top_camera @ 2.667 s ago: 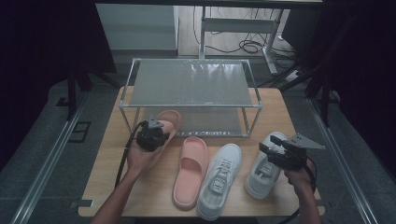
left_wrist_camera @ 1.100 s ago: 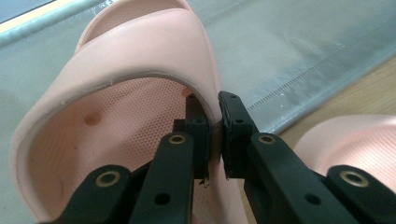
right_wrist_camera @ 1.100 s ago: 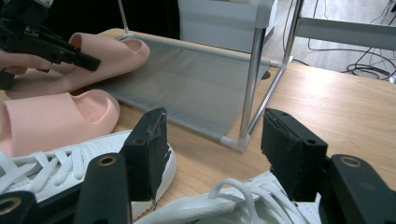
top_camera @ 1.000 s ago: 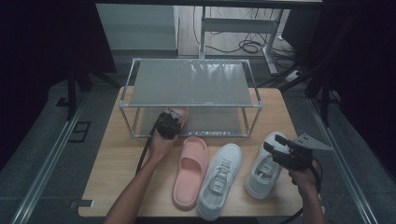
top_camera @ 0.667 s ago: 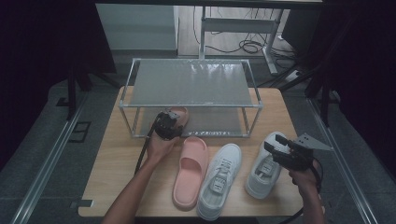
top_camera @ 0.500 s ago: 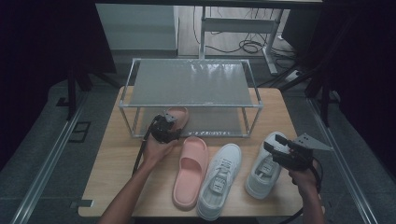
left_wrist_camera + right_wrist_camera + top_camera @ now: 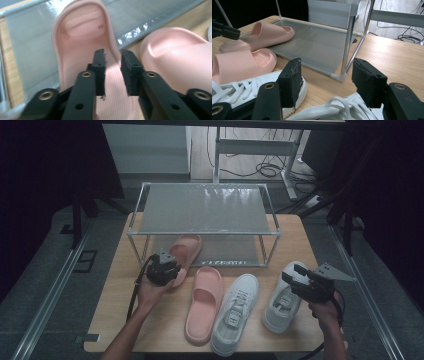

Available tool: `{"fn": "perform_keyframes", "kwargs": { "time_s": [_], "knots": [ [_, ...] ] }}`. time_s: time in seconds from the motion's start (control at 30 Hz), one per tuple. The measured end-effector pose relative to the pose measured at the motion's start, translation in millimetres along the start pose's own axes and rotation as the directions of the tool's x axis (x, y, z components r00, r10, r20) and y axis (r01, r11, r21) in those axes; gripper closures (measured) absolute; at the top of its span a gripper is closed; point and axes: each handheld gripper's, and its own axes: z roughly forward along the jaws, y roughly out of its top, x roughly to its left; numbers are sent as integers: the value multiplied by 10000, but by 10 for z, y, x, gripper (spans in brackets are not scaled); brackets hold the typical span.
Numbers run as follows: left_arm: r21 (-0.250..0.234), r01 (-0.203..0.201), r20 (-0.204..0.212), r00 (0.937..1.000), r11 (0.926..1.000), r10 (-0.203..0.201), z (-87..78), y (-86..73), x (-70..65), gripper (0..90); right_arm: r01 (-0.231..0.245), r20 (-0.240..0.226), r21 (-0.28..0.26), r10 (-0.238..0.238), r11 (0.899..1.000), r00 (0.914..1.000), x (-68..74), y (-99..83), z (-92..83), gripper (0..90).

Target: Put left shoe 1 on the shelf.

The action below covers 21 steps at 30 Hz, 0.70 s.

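Observation:
A pink slipper [image 7: 186, 249] [image 7: 82, 32] lies with its toe on the rack's grey lower shelf [image 7: 235, 251] and its heel out on the table. My left gripper [image 7: 167, 270] [image 7: 113, 56] is at that heel. Its jaws have just been closing, and they now pinch the slipper's side wall between them. The matching pink slipper [image 7: 202, 302] [image 7: 175, 57] lies just to the right on the wood. My right gripper [image 7: 292, 272] [image 7: 328, 67] hovers open above the right white sneaker [image 7: 280, 302], whose laces [image 7: 337, 102] show under its jaws.
A second white sneaker [image 7: 235, 312] lies between the loose slipper and the right sneaker. The metal-framed rack [image 7: 205, 232] has a grey upper shelf [image 7: 205, 207] and stands at the back of the wooden table [image 7: 112, 315]. One rack post [image 7: 347, 45] rises just ahead of my right gripper.
My left hand carried the pink slipper from left of the rack to the lower shelf, then drew back toward the near left. The right hand stayed still.

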Motion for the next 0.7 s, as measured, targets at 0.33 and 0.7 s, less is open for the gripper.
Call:
{"fn": "perform_keyframes", "kwargs": {
  "time_s": [0.33,0.7],
  "knots": [
    [46,114,404,9991,9999,-116,-198,-245,-28,900,7,-10,46,-7,10000,10000,10,-4,14,412],
    [-55,267,660,9975,9996,-263,-417,-482,-71,900,-26,-25,21,27,10000,10000,10,0,0,411]
  ]
}}
